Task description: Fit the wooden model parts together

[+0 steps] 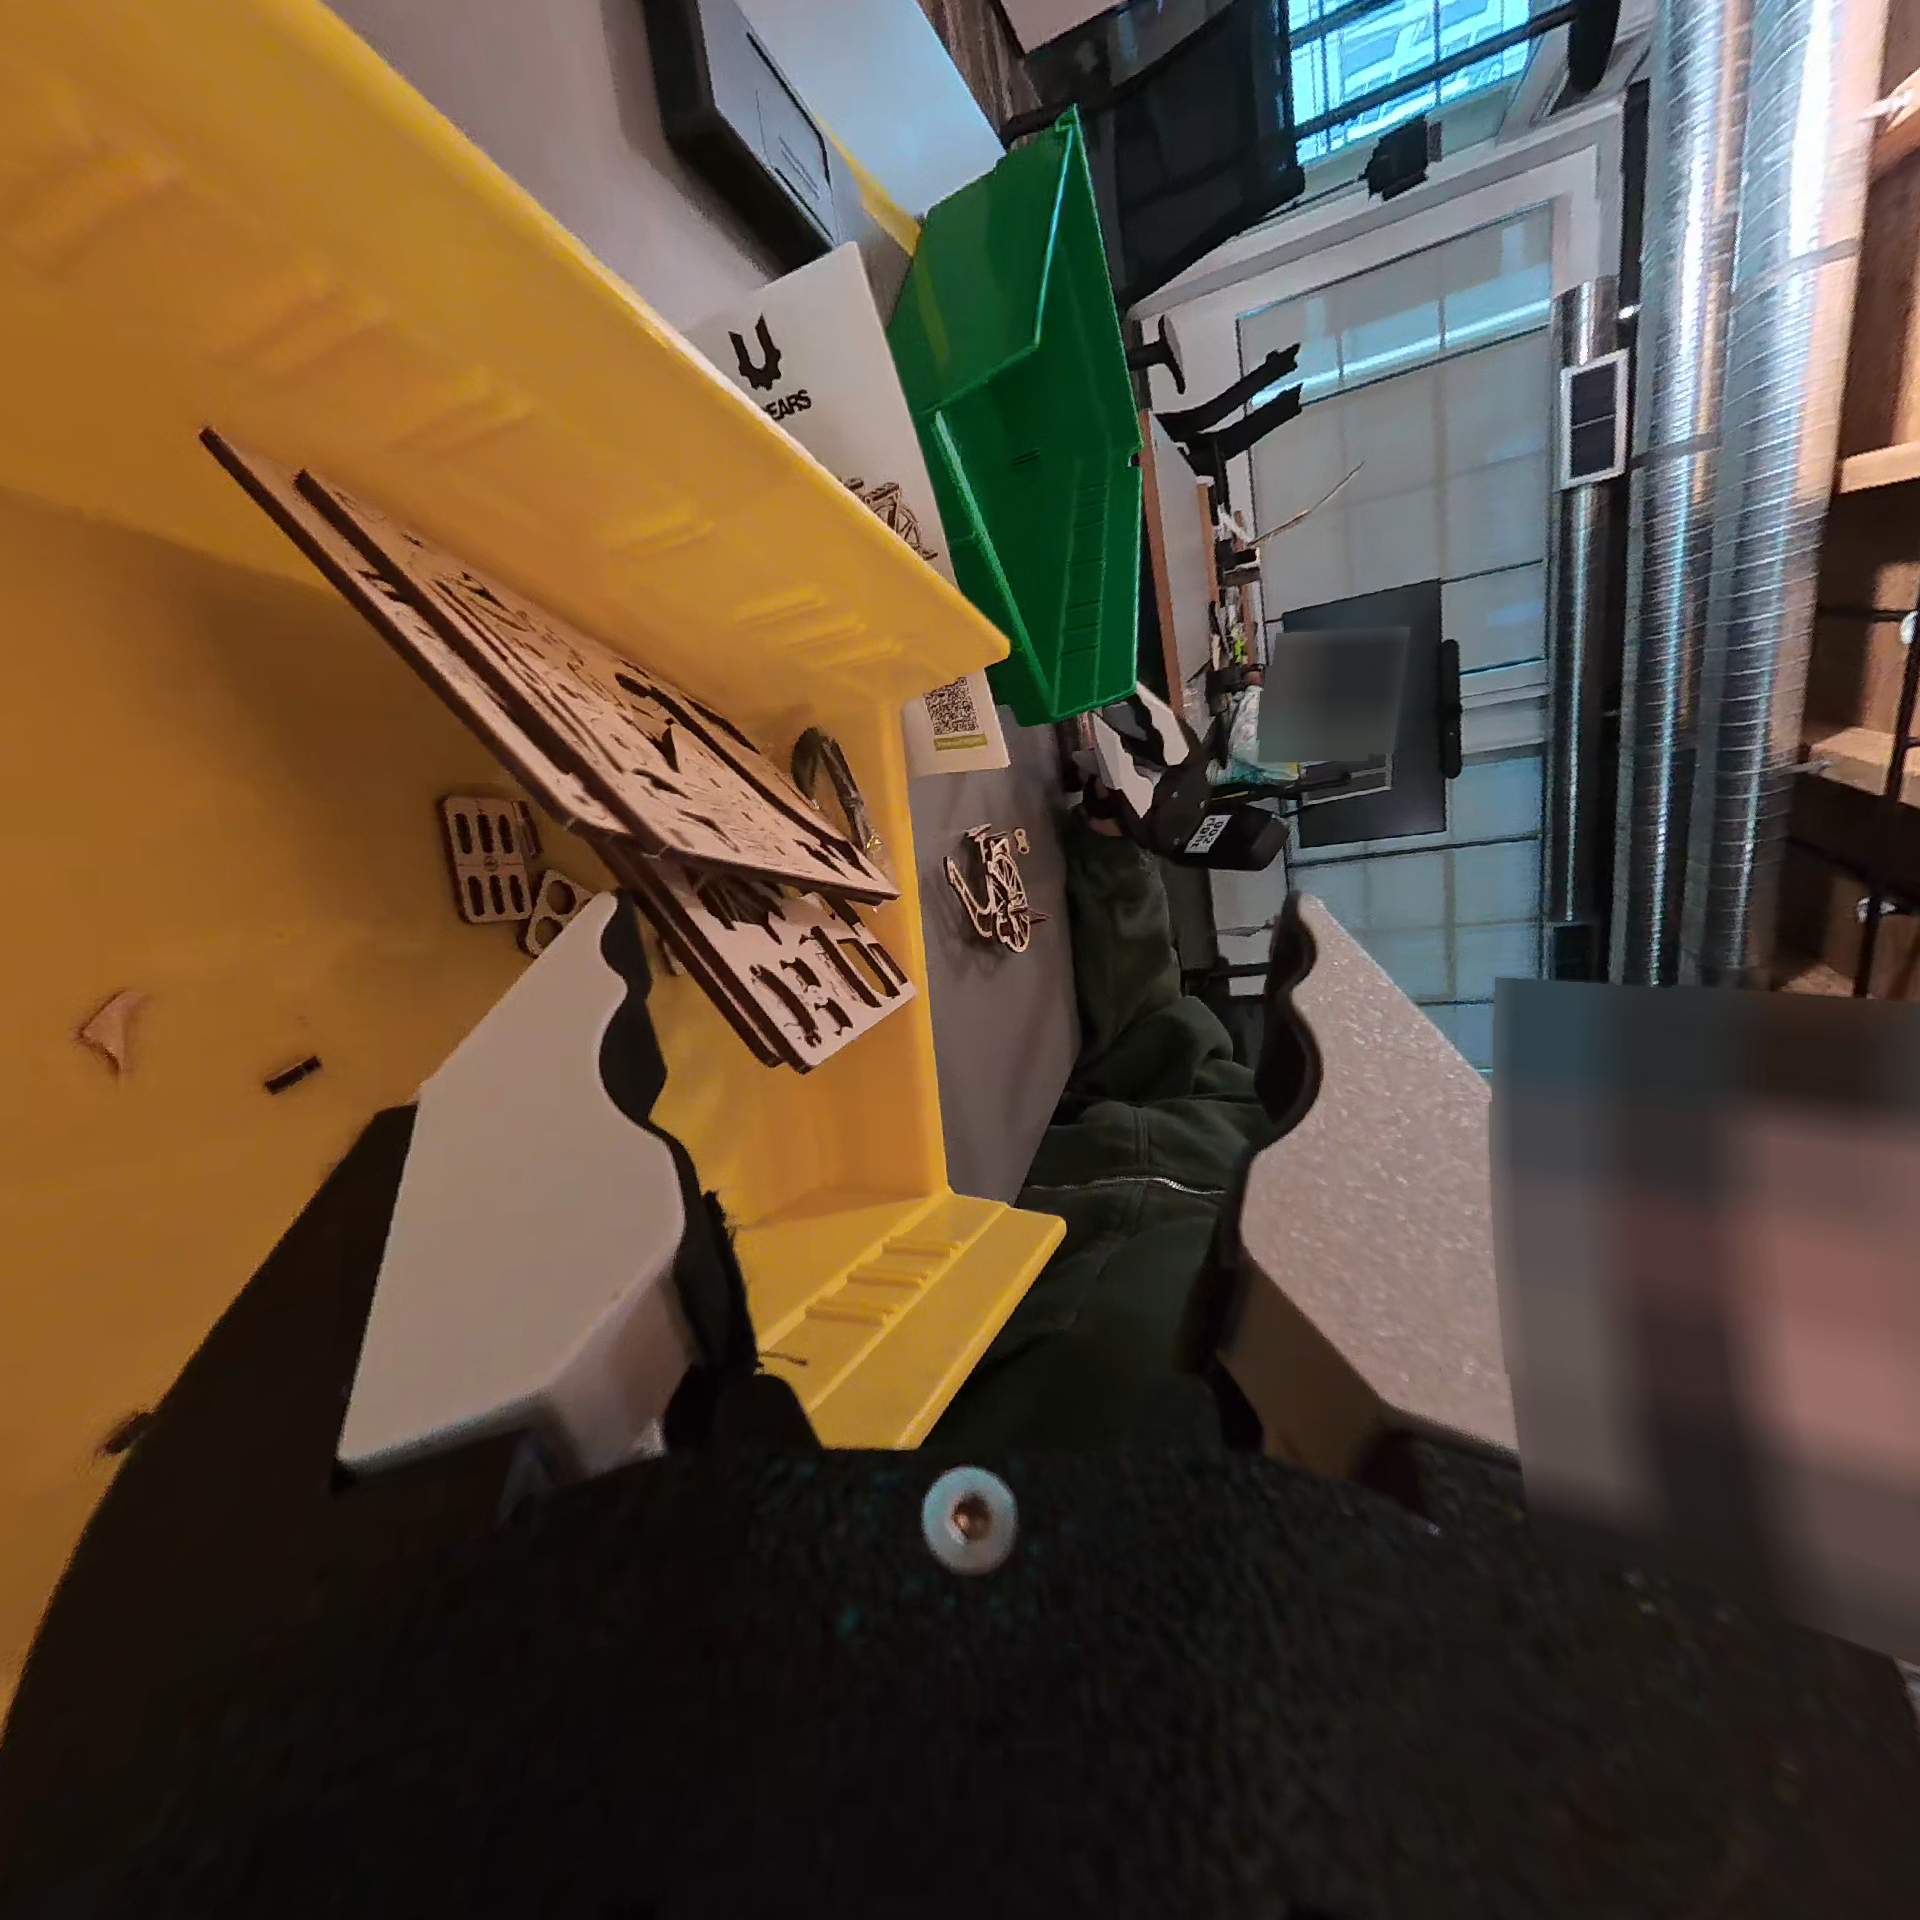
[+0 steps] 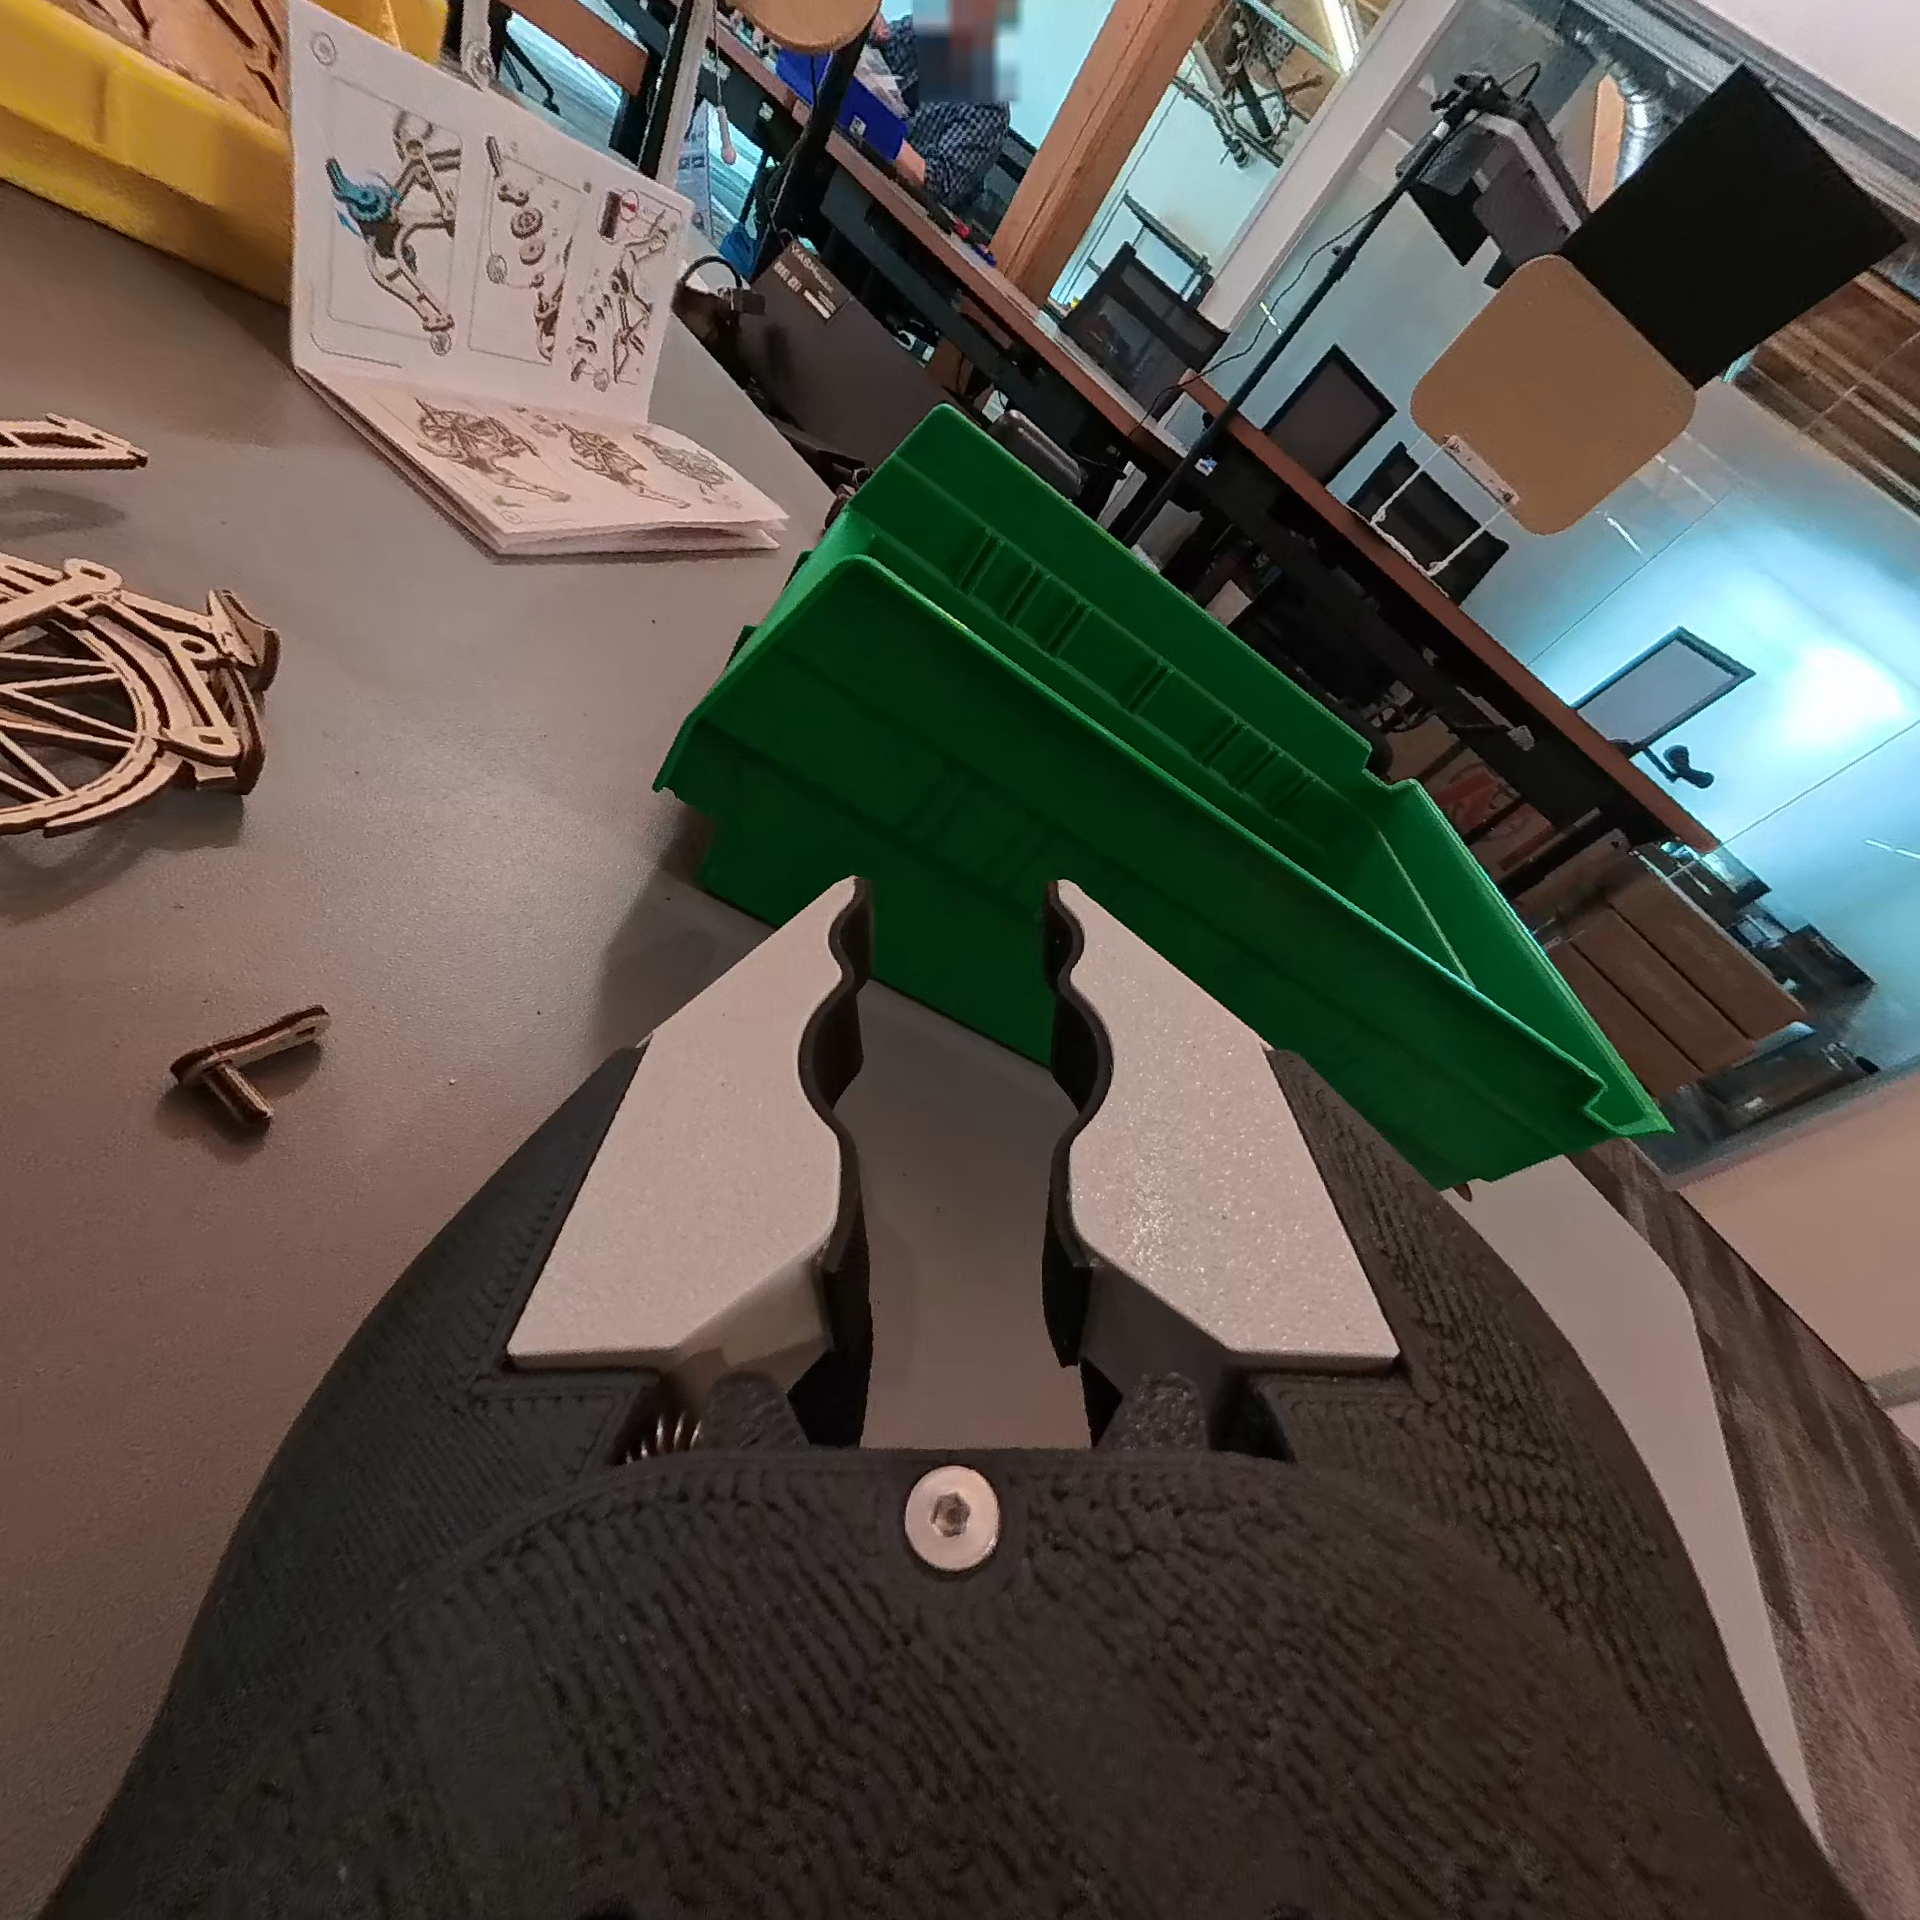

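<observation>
The left gripper (image 1: 945,925) stood wide apart and empty over the yellow bin (image 1: 665,520), where the wooden part sheets (image 1: 582,717) leaned against its wall. The right gripper (image 2: 954,894), slightly apart, held nothing, well away from that bin. A half-built wooden model (image 2: 114,696) lay near it. Likely step: fetching 1 part; next, the left must reach in.
</observation>
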The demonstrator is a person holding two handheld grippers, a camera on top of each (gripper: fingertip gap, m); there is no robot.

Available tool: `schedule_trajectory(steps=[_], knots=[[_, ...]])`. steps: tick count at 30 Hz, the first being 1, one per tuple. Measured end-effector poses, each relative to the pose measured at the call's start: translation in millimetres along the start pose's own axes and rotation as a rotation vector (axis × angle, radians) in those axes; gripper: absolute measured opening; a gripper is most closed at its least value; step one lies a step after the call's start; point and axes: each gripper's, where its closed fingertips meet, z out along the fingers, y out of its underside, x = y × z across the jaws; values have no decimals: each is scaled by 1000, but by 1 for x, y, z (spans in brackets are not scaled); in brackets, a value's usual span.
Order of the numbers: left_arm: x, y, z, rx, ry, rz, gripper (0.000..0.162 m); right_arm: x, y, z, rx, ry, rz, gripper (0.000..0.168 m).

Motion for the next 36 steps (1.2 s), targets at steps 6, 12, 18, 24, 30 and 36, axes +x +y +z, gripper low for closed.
schedule_trajectory(steps=[6, 12, 18, 24, 30, 36], knots=[[12, 0, 17, -9, 17, 51, 115, 0, 0, 0, 0, -1, -2, 31], [26, -8, 28, 42, 61, 97, 115, 5, -3, -3, 5, 41, -32, 32], [29, -10, 39, 59, 86, 128, 112, -4, -96, -2, 139, 103, 22, 31], [28, -9, 45, 67, 82, 140, 114, -140, -221, 67, 159, -332, 224, 32], [31, -4, 47, 70, 95, 151, 115, -223, -234, 160, -13, -371, 107, 81], [31, 8, 53, 37, 127, 132, 114, -244, -196, 217, -258, -330, 4, 80]])
